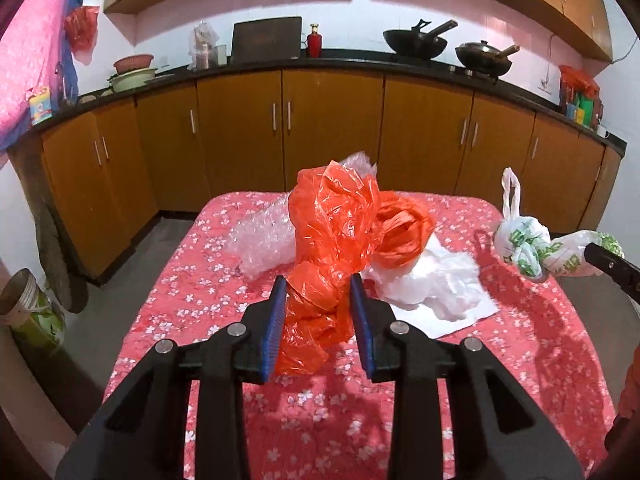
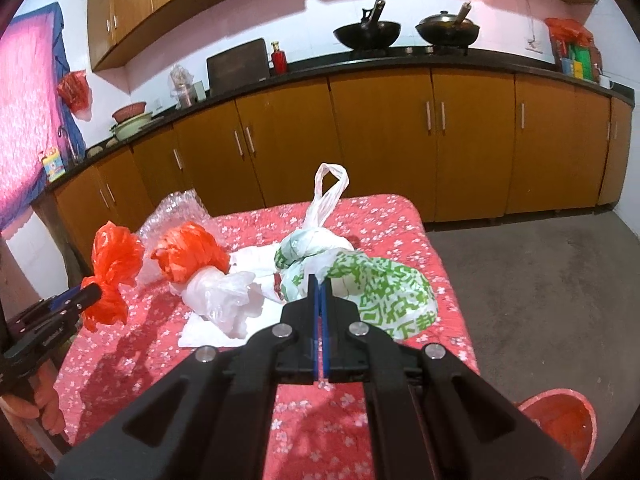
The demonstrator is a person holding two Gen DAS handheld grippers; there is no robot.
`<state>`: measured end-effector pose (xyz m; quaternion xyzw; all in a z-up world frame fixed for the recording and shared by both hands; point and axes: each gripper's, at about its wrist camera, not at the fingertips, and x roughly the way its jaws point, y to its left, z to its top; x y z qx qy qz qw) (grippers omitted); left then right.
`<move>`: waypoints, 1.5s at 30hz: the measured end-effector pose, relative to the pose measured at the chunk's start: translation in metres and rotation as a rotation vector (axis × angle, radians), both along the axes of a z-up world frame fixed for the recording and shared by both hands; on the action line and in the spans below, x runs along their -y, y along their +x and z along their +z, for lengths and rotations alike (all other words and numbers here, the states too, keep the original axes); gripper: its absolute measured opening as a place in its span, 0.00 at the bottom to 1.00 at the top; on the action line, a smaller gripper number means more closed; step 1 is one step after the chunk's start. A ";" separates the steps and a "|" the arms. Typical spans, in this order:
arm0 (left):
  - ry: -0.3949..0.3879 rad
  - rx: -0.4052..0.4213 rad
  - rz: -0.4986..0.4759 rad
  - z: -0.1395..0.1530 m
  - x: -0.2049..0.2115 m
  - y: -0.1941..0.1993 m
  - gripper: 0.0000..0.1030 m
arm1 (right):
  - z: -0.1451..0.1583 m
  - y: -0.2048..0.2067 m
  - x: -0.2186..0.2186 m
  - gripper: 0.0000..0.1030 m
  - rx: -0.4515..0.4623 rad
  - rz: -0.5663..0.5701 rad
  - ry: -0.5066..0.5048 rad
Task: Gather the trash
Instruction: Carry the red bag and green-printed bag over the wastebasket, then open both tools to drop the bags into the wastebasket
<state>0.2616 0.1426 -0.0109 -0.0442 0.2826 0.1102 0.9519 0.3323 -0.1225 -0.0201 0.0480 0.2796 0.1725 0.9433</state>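
Note:
A crumpled orange plastic bag [image 1: 336, 216] stands up from the red floral table [image 1: 192, 288], and my left gripper [image 1: 318, 280] is shut on its lower part, blue pads pressing both sides. The right wrist view shows the same orange bag [image 2: 116, 264] lifted at the left gripper [image 2: 94, 290]. My right gripper [image 2: 320, 280] is shut on a knotted white bag with green print [image 2: 384, 292], pinching its plastic at the tips. From the left wrist, that printed bag [image 1: 524, 240] hangs just above the table's right edge from the right gripper [image 1: 590, 250].
On the table lie an orange crumpled bundle [image 1: 404, 228], a white plastic bag [image 1: 436, 284] on white paper [image 1: 476, 312], and bubble wrap [image 1: 264, 240]. A red bucket [image 2: 560, 420] stands on the floor at lower right. Wooden cabinets [image 1: 328, 132] run behind the table.

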 end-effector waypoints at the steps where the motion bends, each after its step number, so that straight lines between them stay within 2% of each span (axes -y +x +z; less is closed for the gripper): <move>1: -0.003 0.006 -0.004 0.005 0.003 -0.004 0.31 | 0.003 -0.003 0.004 0.02 0.005 -0.004 0.005; 9: -0.024 0.048 -0.071 0.030 0.041 -0.014 0.31 | 0.027 -0.035 0.053 0.02 0.056 -0.057 0.037; 17: -0.067 0.078 -0.192 0.046 0.109 -0.018 0.31 | 0.040 -0.069 0.125 0.02 0.090 -0.169 0.039; 24: -0.098 0.071 -0.334 0.047 0.181 -0.022 0.31 | 0.036 -0.101 0.190 0.02 0.090 -0.286 0.029; 29: -0.116 0.037 -0.438 0.035 0.236 -0.028 0.31 | 0.020 -0.123 0.227 0.02 0.074 -0.356 -0.010; 37: -0.119 -0.063 -0.572 -0.005 0.321 -0.037 0.31 | -0.028 -0.152 0.284 0.02 -0.019 -0.446 -0.048; 45: -0.110 -0.184 -0.649 -0.048 0.373 -0.036 0.31 | -0.072 -0.158 0.312 0.02 -0.107 -0.476 -0.059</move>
